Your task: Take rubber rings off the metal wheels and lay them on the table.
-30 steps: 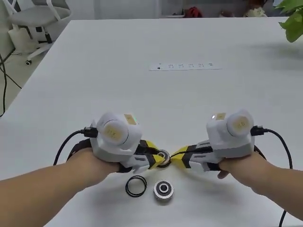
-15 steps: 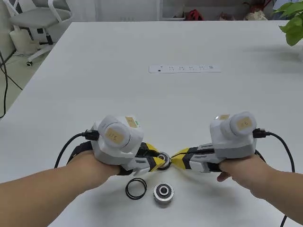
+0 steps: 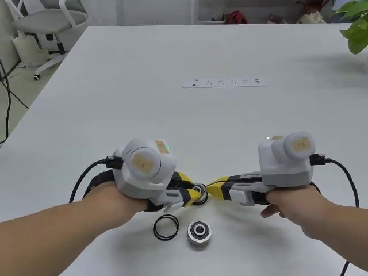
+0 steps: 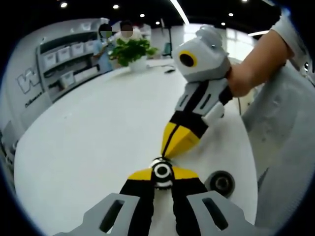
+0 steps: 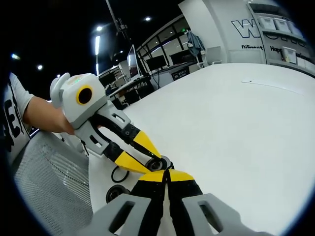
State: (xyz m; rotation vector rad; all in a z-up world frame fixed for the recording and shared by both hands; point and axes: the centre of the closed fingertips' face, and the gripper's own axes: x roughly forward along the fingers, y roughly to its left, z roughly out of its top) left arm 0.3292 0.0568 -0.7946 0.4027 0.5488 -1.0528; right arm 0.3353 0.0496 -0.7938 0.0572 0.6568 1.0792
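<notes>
My left gripper (image 3: pixel 195 194) is shut on a small metal wheel (image 3: pixel 199 190), held just above the table; in the left gripper view the wheel (image 4: pixel 162 170) sits between my yellow tips. My right gripper (image 3: pixel 210 190) comes in from the right, its tips closed together at the wheel's rim on the black rubber ring (image 5: pixel 158 163). In front of the hands a loose rubber ring (image 3: pixel 165 227) lies flat on the white table (image 3: pixel 184 126). A second metal wheel (image 3: pixel 199 232) lies beside it.
A white power strip (image 3: pixel 226 83) lies further out at the table's middle. A green plant (image 3: pixel 357 31) stands at the far right corner, and an office chair (image 3: pixel 43 23) is beyond the left edge. Cables trail from both grippers.
The right gripper's body has shifted a little to the right while its tips stay at the wheel. The left gripper, the loose ring and the second wheel have not moved.
</notes>
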